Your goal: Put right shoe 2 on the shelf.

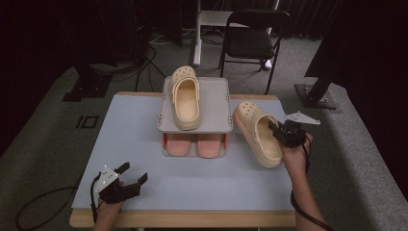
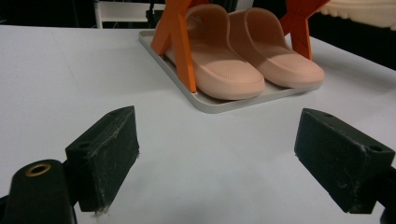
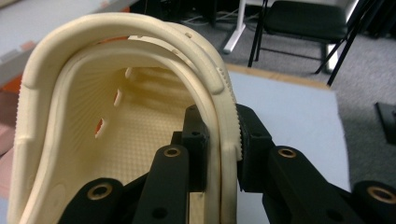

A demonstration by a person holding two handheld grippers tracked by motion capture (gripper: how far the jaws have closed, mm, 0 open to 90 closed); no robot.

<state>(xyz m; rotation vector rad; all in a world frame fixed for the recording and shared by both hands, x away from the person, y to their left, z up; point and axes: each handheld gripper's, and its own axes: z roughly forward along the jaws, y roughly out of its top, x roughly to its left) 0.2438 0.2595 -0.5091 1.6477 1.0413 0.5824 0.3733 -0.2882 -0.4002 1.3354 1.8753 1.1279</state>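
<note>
The right gripper (image 3: 223, 140) has its jaws closed on the side wall of a cream clog (image 1: 257, 139), held tilted just right of the two-level shoe rack (image 1: 216, 103). The left gripper (image 1: 132, 175) rests low on the table (image 1: 62, 159) with jaws wide apart, holding nothing. On the rack's top shelf lies a second cream clog (image 1: 185, 98); on the bottom tray (image 2: 224, 103) sits a pair of pink slides (image 2: 243, 60).

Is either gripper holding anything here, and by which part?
The right gripper is shut on the cream clog, pinching its side wall at the rim. The left gripper is open, holding nothing.
</note>
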